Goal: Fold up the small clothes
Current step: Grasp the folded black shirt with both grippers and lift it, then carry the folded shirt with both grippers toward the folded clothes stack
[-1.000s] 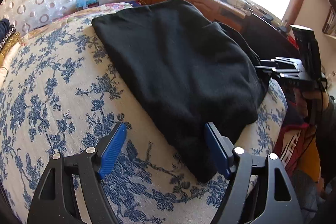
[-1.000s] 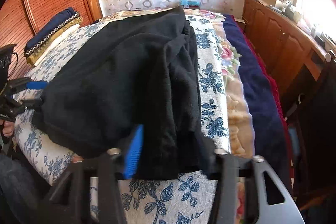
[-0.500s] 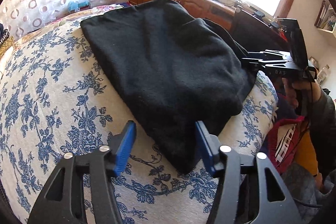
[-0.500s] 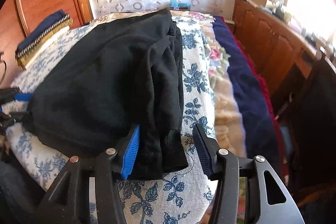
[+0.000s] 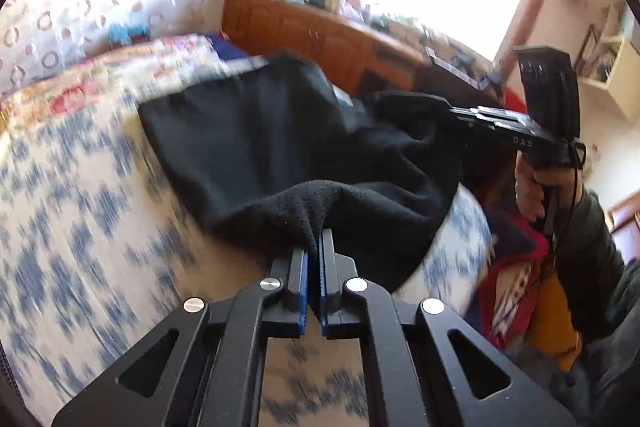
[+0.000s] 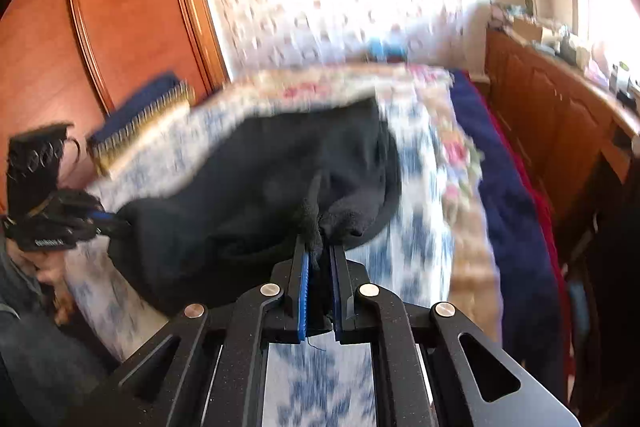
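Bedspread: the blue-flowered bedspread (image 5: pixel 80 187) fills the left of my left wrist view, smeared with motion blur.

Garment: the black garment (image 5: pixel 280 139) lies on the bed at the centre of both views, its near edge raised off the cover and its far part still flat.

Left hand-held gripper: my left hand-held gripper (image 5: pixel 314 247), low centre of its own view, is pinched tight on the garment's near corner, with fleece bunched above the blue pads.

Right hand-held gripper: my right hand-held gripper (image 6: pixel 318 251), low centre of its view, is clamped on a wad of the other near corner, the jaws held slightly apart by the cloth's thickness.

What has changed: half a second ago both pairs of jaws stood wide around corners lying flat; now both are closed and the corners have come up.

Meaning for the task: I judge the grasp done and the fold just starting, the near edge ready to be carried over the far part.

Left view only: the right tool at right of frame with my hand (image 5: pixel 540 187) on its handle, the bright window, and red and yellow cloth at lower right.

Right view only: the wooden wardrobe (image 6: pixel 120 27) at upper left, a stack of folded cloth (image 6: pixel 140 123) beside it, and the left tool at the left edge, its blue pad against the garment.
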A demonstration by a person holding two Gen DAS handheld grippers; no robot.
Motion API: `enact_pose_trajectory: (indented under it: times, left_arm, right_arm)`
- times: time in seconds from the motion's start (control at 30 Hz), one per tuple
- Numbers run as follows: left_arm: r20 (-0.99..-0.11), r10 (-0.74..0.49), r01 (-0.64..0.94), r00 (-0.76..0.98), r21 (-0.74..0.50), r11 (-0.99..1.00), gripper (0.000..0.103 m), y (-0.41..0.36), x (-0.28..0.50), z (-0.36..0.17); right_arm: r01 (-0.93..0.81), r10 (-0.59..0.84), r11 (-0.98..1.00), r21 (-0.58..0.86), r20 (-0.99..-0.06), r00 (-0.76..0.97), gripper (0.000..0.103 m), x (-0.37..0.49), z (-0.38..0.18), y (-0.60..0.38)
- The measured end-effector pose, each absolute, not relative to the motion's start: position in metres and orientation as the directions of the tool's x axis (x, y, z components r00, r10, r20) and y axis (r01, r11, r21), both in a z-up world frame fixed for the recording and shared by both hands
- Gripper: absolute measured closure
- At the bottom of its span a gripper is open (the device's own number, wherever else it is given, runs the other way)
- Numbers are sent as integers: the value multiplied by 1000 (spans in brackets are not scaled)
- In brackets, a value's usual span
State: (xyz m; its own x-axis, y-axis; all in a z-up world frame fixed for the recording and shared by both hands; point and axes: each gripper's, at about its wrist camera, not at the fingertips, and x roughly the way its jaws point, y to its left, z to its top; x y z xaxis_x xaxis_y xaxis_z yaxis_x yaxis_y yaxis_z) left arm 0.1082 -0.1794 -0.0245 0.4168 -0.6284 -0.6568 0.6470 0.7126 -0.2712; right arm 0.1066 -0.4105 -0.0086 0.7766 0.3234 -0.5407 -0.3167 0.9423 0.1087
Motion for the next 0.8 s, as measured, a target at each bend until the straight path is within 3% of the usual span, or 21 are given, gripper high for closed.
enact_pose_trajectory:
  times: [0.23, 0.57, 0.67, 0.7, 0.8]
  left_arm:
    - [-626, -580, 554, 522, -268, 788, 98, -168, 201, 4]
    - [-705, -484, 424, 518, -280, 861, 98, -160, 303, -34]
    - [-718, -477, 413, 507, -284, 865, 76, -155, 314, -38]
    - [-709, -473, 411, 523, -276, 869, 61, -151, 310, -35]
    - [-689, -491, 418, 533, -291, 861, 45, -143, 312, -29]
  right_arm:
    - [-306, 315, 947, 100, -482, 817, 94, 180, 36, -407]
    - [-263, 266, 961, 91, -575, 774, 94, 316, 24, -377]
    - [-240, 252, 965, 102, -596, 762, 94, 332, 25, -375]
    - [-235, 251, 966, 105, -599, 761, 89, 333, 27, -375]
    - [-194, 198, 979, 70, -589, 784, 66, 333, 37, -375]
